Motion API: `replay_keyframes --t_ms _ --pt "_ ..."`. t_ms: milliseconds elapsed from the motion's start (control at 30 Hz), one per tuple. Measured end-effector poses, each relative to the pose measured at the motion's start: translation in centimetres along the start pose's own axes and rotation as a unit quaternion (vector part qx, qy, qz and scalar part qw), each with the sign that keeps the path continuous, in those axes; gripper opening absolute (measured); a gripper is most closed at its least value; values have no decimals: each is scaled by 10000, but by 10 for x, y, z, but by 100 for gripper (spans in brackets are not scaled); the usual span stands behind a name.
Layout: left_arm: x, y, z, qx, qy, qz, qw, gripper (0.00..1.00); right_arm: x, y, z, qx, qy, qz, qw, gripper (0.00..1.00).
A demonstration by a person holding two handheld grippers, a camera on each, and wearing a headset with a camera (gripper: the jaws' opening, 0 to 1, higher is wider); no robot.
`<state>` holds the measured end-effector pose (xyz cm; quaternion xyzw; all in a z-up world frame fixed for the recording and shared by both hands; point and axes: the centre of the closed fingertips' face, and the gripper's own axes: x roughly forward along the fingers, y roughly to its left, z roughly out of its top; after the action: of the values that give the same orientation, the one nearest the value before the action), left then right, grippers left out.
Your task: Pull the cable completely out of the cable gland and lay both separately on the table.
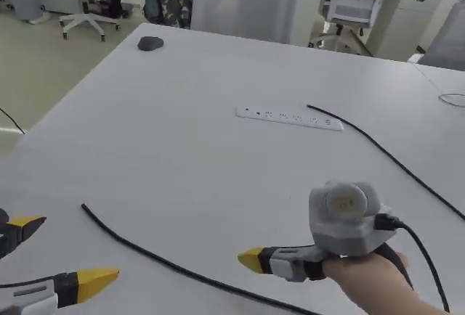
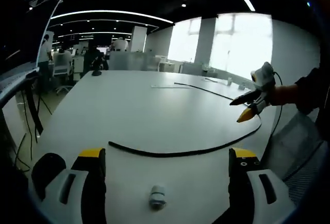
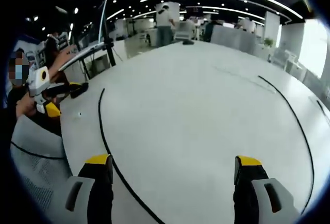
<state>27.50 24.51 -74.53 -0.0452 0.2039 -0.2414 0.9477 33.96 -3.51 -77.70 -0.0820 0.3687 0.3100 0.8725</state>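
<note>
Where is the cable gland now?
In the left gripper view the gland lies on the table between the jaws of the left claw, apart from the cable.

Black cable (image 2: 172,154), slack and gently curved, small pale cable gland (image 2: 157,197) lying apart

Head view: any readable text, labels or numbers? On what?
None can be read.
Power strip: small dark marks along it, too small to read.
Right gripper: a yellowish patch on its top, too blurred to tell whether it bears text.
</note>
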Motion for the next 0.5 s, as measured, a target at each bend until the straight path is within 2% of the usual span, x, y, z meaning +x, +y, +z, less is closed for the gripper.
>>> replay_keyframes --t_ms 33,67,100,200,300,400,467,500 --pt "1 -5 -6 -289 317 -82 9990 99 -11 -9 -11 140 118 -25 9998 99" --pt "4 -8 1 -216 152 -143 9995 99 -17 -15 -17 242 166 -72 9995 99" --pt "5 -11 5 -166 93 -177 9997 99 -27 -23 -24 321 177 -96 9993 99" --pt "9 -18 8 -21 205 -224 9995 99 -43 -36 -35 504 112 -206 9985 99" --pt "13 -20 13 349 270 -134 9989 99 -56 -46 -48 749 80 -260 9968 99" --pt "17 -24 15 184 381 -168 9990 99 -67 -53 -54 1020 -87 -277 9944 99" --pt "17 -23 12 89 554 -80 9984 99 -72 -57 -58 1139 -97 -312 9930 98" --pt "17 -22 12 16 562 -66 9984 99 -74 -58 -59 1152 -108 -311 9928 98"
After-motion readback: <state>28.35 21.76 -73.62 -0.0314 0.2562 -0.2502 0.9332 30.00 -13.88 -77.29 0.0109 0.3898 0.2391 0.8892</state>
